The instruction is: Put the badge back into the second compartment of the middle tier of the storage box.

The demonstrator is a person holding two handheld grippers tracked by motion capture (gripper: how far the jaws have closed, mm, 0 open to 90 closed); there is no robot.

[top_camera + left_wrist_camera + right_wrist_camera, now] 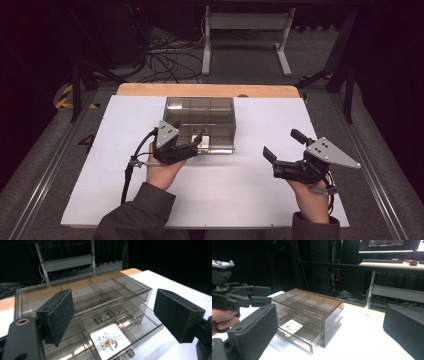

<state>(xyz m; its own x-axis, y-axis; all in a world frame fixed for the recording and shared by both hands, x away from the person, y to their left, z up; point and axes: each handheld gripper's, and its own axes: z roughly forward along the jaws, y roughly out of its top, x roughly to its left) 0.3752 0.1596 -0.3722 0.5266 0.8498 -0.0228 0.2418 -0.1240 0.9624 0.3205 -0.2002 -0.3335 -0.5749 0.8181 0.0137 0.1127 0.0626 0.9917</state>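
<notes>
High view: a smoke-tinted clear drawer box [200, 117] sits on the white table [100, 165], at the far middle, its long axis running across the table and its lower drawer [212, 145] pulled out toward the person. The left gripper [191, 145] hovers just at the box's near left corner, jaws apart with nothing between them. The right gripper [282, 144] rests well off to the box's right, jaws spread wide and empty. Left gripper view: both black pads [60, 315] stand wide apart and bare; the drawer box [82, 300] lies directly ahead and slightly below, and a picture card [110, 341] lies flat in the open lower drawer [135, 322], just beyond the jaw line. Right gripper view: the drawer box [309, 307] lies ahead and to the left, the card [290, 326] visible in the drawer [304, 336], and the left gripper [259, 296] hangs beside the box's front. Judgement: the left hand is the nearer; the drawer front lies straight ahead of it
</notes>
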